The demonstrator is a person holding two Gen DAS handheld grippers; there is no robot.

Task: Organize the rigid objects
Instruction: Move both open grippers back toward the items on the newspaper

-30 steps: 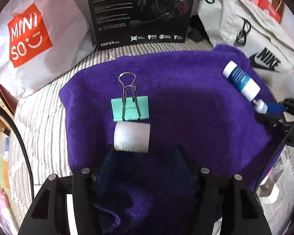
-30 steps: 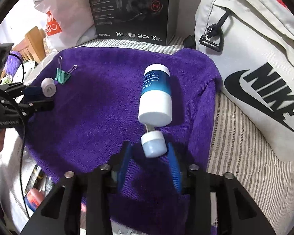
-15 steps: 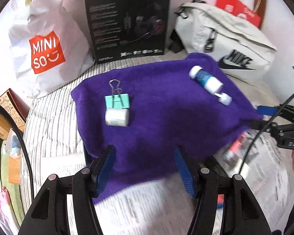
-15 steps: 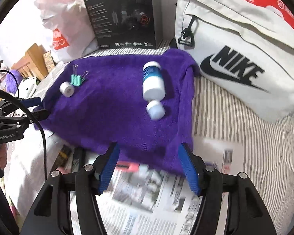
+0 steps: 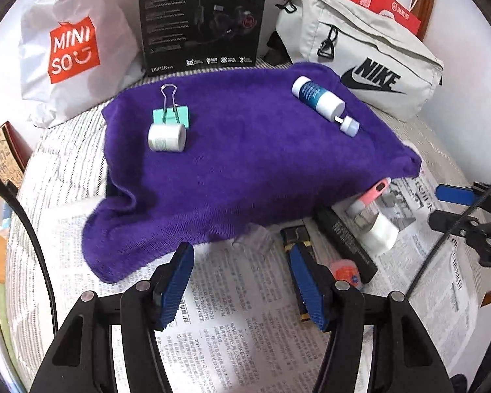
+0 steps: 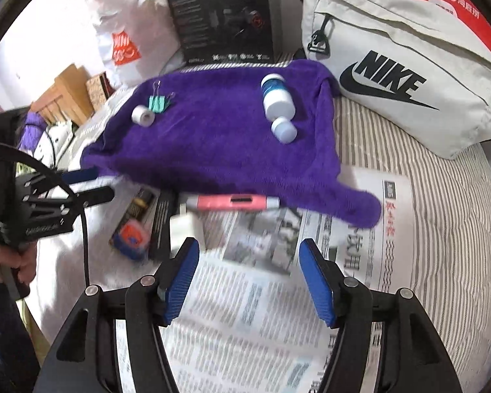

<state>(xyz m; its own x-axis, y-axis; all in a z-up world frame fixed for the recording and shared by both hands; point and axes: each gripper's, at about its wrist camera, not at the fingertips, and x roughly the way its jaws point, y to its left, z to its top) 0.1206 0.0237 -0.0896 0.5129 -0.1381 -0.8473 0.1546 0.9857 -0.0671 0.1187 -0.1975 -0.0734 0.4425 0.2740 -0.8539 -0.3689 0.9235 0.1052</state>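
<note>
On the purple terry towel [image 5: 245, 150] you have two groups of rigid objects. The white cylindrical jar [image 5: 166, 137] lies on its side at the left of the towel, touching the mint-green binder clip with wire handles [image 5: 171, 116] just behind it. The white bottle with a blue label [image 5: 317, 97] lies on its side at the right of the towel, with its small white cap [image 5: 349, 126] off and just beside the bottle's mouth. More objects lie on the printed newspaper [image 6: 262, 311] at the towel's near edge: a pink flat bar with a dark slot [image 6: 230, 201] partly under the towel's hem, a long black tube [image 5: 343, 242], a small white block [image 5: 381, 229] and a small orange-and-blue item [image 6: 131, 235]; what these last two are cannot be told. Your left gripper [image 5: 242, 286] hangs above the newspaper with its blue pads parted and nothing between them. Your right gripper [image 6: 250, 283] also hangs above the newspaper; its jaws have just been opening and stand apart, with nothing between them. Behind the towel stand a white plastic bag with an orange logo [image 5: 72, 49], a black printed carton [image 5: 203, 16] and a pale grey fabric waist bag [image 5: 360, 49], all on the striped bed cover [image 6: 442, 229].
</note>
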